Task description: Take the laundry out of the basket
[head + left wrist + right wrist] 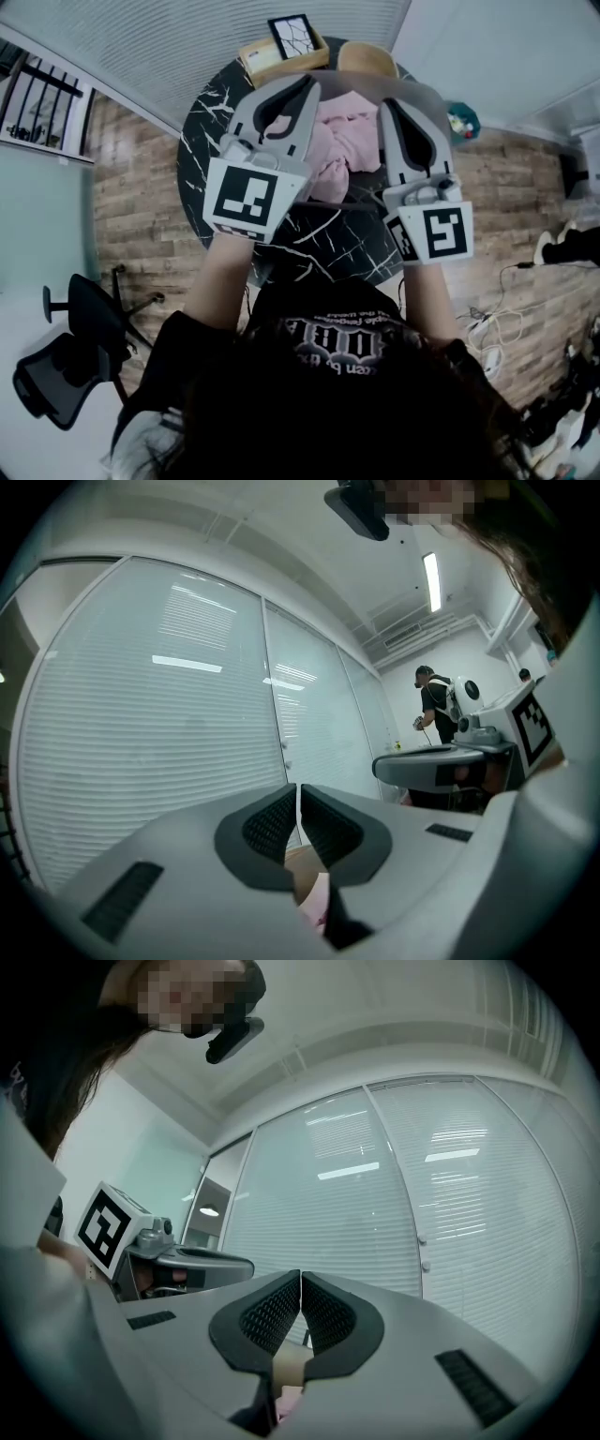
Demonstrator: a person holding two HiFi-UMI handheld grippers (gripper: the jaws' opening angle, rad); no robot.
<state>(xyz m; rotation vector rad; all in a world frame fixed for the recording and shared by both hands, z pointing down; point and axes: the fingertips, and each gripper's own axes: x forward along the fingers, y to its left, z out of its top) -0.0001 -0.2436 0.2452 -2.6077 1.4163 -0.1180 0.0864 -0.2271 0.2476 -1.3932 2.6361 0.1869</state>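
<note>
Pink laundry lies bunched on the round black marble table, just in front of a tan basket at the far edge. My left gripper is held level above the cloth's left side and my right gripper above its right side. In the left gripper view the left gripper has its pads pressed together with nothing between them; a bit of pink cloth shows below. The right gripper is likewise shut and empty in its own view, with pink cloth beneath it.
A cardboard box with a framed picture stands at the table's far left, near window blinds. A black office chair is on the wooden floor at left; cables and a teal object lie at right. A person stands in the background.
</note>
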